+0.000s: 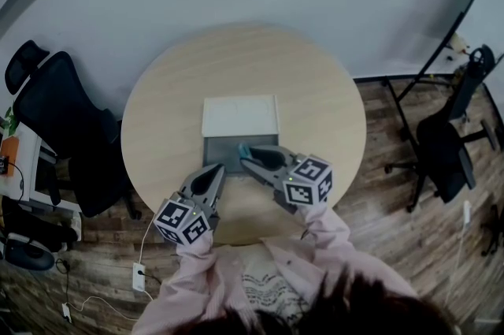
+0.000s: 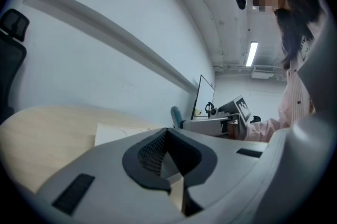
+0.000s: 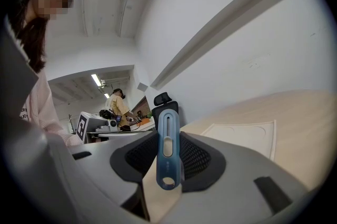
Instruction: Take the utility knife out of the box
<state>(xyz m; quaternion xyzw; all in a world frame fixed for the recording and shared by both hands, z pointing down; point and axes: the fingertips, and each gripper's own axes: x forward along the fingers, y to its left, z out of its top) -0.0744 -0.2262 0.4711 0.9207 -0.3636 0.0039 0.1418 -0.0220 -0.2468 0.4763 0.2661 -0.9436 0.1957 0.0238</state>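
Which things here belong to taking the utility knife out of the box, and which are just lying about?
Job: utility knife, held in the right gripper; box; white lid; left gripper.
Lying about: black office chair; second chair; power strip on the floor.

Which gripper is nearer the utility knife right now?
Right. The right gripper clamps the utility knife over the box; the left gripper sits apart at the box's near-left corner, shut and empty.

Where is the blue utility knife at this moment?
The utility knife is clamped upright in the right tool; in the head view it is over the grey box, next to the white lid.
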